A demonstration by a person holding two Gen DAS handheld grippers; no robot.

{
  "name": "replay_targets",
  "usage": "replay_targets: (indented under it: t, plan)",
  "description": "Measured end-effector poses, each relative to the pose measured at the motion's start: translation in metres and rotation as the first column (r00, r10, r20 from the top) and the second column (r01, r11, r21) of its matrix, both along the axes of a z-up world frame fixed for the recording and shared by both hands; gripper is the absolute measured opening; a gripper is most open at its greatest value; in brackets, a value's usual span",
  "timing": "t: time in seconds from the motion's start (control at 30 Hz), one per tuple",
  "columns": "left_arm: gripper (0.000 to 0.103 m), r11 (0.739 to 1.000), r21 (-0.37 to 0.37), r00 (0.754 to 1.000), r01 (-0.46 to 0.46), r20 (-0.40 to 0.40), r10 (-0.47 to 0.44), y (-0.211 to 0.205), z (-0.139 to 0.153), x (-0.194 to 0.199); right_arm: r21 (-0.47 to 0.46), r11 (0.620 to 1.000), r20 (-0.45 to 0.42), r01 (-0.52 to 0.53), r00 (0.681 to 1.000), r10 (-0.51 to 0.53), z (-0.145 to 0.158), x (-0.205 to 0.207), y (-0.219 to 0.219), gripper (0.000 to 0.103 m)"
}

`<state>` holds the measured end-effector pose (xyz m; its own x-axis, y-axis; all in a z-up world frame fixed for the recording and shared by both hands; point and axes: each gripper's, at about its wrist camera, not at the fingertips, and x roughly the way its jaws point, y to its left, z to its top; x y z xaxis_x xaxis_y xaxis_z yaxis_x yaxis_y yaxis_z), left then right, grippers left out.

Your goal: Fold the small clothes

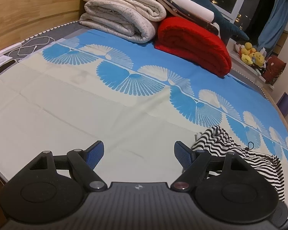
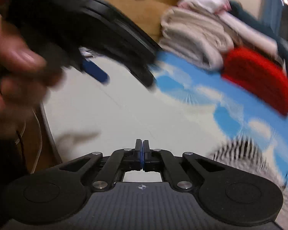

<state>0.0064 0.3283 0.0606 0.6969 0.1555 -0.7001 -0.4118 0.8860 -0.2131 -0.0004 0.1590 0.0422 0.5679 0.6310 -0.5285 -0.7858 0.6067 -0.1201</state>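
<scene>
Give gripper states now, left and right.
Left gripper: open, nothing between the jaws; striped garment lies beside it.
Right gripper: shut, empty.

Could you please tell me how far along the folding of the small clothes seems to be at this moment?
Nothing looks folded yet: the black-and-white striped garment lies crumpled on the cream and blue patterned bedsheet. In hand: nothing, as the left gripper is open and empty beside the garment, and the right gripper is shut with nothing visible between its pads. Still left: spreading the garment flat and folding it.
</scene>
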Motion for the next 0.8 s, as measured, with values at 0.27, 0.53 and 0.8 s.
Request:
replay_targets:
  t: [0.27, 0.53, 0.8]
  plan:
    - [0.085, 1.0, -0.017, 1.0, -0.024, 0.005, 0.024, 0.004, 0.001, -0.006, -0.049, 0.987, -0.081, 0.155, 0.984, -0.158, -0.034, 0.014, -0.039, 0.016]
    - [0.085, 1.0, -0.017, 1.0, -0.006, 0.002, 0.006, 0.003, -0.001, 0.0, -0.199, 0.979, -0.084, 0.046, 0.994, -0.064, -0.078, 0.021, -0.034, 0.045]
    - [0.085, 0.999, -0.033, 1.0, -0.01, 0.002, 0.01, 0.011, -0.004, 0.002, -0.285, 0.958, -0.072, -0.013, 0.997, -0.007, -0.094, 0.032, -0.02, 0.014]
